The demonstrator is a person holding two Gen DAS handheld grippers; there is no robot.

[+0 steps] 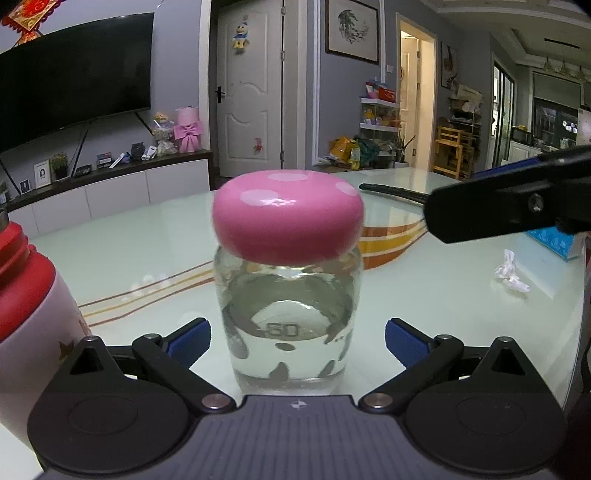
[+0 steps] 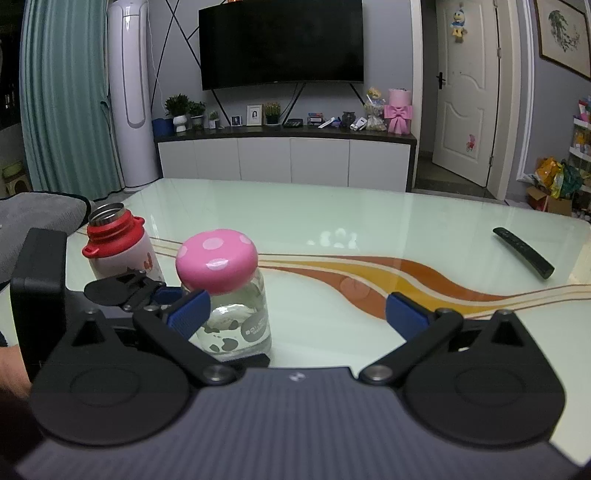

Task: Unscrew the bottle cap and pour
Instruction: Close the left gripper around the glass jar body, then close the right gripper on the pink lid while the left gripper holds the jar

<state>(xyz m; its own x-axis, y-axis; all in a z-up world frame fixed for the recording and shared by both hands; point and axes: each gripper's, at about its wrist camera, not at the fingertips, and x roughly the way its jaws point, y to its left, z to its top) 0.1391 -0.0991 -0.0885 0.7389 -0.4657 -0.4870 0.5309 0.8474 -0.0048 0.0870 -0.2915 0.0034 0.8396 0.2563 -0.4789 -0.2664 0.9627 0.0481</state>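
Black remote (image 2: 523,252) and crumpled tissue (image 1: 511,272) on the glossy table (image 2: 332,210), well apart.

I am looking into a home living room. A large black wall-mounted television (image 2: 282,42) hangs above a long white low cabinet with a dark top (image 2: 284,157) carrying framed photos and small potted plants. A white panelled door (image 2: 467,92), teal curtains (image 2: 62,96) and a framed ink painting (image 1: 352,31) surround the glossy pale-green glass dining table (image 2: 332,218).
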